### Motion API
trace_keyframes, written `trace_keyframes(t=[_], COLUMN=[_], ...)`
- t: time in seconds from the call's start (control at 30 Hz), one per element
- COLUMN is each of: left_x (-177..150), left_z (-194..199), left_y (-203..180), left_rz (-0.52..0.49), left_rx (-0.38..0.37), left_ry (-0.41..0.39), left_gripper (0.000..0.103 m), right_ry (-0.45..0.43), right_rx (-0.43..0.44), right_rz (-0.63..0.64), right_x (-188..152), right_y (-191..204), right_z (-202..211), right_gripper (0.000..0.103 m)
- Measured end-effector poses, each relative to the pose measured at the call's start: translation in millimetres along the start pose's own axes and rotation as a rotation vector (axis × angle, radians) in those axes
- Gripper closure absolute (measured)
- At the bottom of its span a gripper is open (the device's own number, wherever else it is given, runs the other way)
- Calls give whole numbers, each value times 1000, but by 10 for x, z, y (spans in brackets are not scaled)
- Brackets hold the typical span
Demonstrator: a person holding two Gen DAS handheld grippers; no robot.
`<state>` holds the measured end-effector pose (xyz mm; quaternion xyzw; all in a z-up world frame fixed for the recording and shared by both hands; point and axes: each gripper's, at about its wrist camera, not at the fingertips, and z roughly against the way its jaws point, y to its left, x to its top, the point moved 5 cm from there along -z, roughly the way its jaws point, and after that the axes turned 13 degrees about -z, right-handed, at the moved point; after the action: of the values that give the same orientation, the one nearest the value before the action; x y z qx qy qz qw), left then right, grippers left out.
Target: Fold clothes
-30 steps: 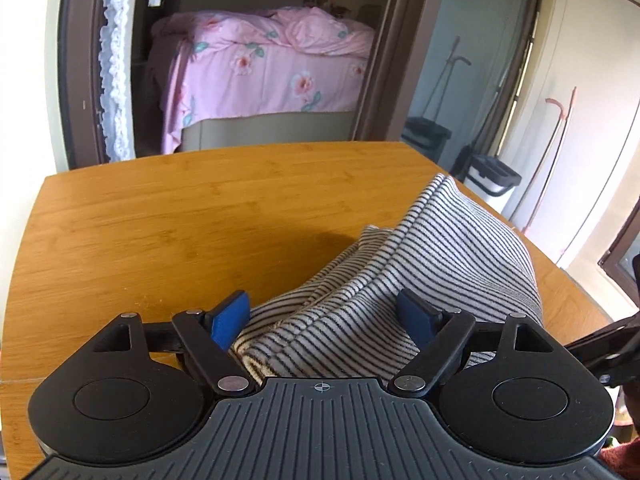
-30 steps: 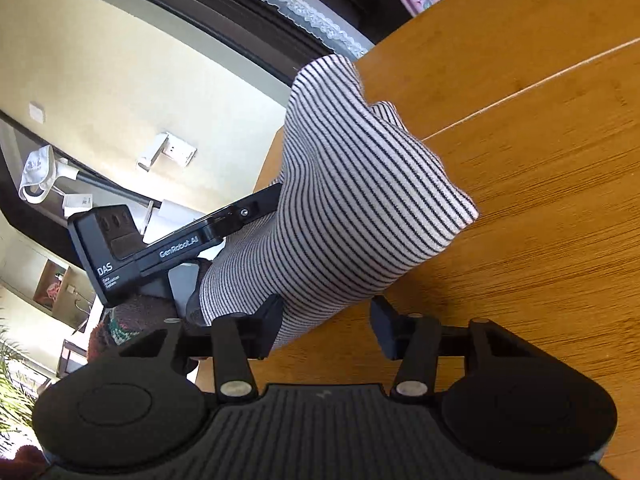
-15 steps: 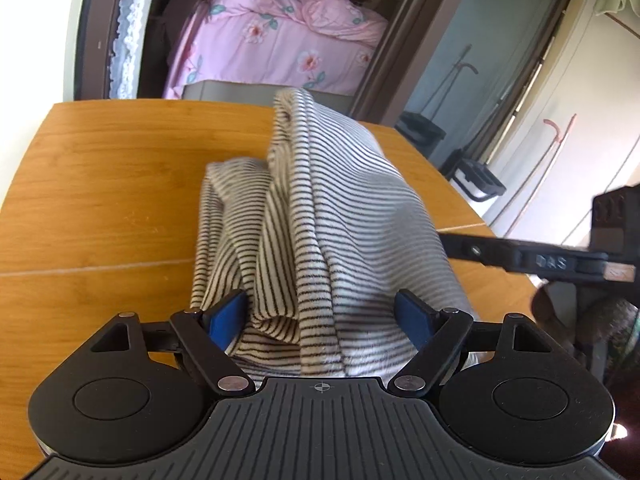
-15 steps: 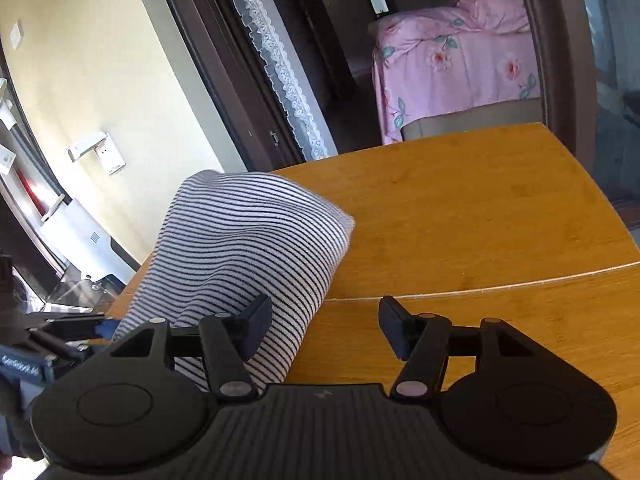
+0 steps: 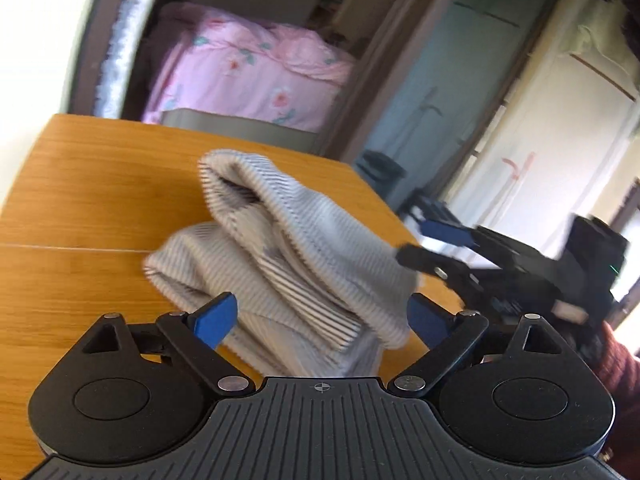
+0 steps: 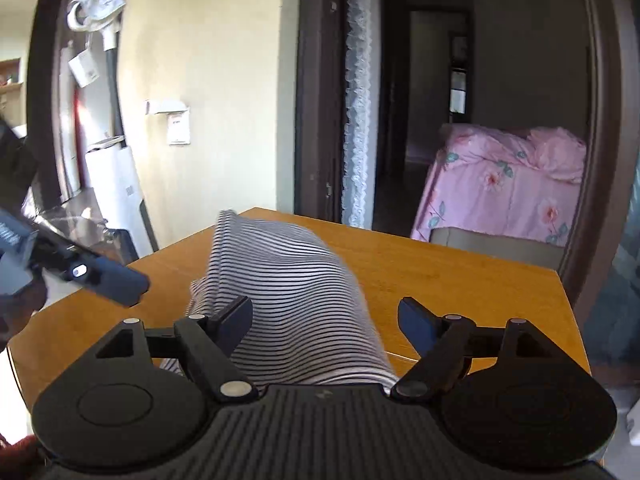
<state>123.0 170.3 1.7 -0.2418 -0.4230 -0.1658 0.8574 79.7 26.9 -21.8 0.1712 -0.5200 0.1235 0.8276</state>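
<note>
One striped garment [image 5: 288, 264] lies bunched in rolled layers, not flat, mid-frame on the wooden table [image 5: 88, 184] — both the left gripper [image 5: 320, 320] and right gripper [image 6: 324, 316] gape wide, gripping nothing — so squaring seemingly remains.

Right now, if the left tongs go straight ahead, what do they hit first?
Most likely the striped garment. It lies bunched on the table between the open left tongs and runs forward from there. Depth is unclear, but nothing else shows nearer in that line.
</note>
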Motion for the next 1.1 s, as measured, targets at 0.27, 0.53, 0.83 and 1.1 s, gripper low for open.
trace_keyframes(t=[0.27, 0.53, 0.83, 1.1], left_x=[-110, -175, -229, -302], left_z=[-158, -472, -568, -553], left_y=[339, 77, 116, 228], left_rz=[150, 133, 178, 213], left_rx=[122, -26, -59, -94], left_ry=[38, 75, 80, 49], left_gripper=[39, 59, 61, 64], right_ry=[-24, -61, -34, 92], right_rx=[-102, -250, 126, 236], right_rz=[300, 443, 28, 30], right_x=[-335, -349, 417, 94], right_y=[592, 364, 239, 500], right_z=[-384, -448, -26, -21], right_gripper=[23, 46, 81, 81])
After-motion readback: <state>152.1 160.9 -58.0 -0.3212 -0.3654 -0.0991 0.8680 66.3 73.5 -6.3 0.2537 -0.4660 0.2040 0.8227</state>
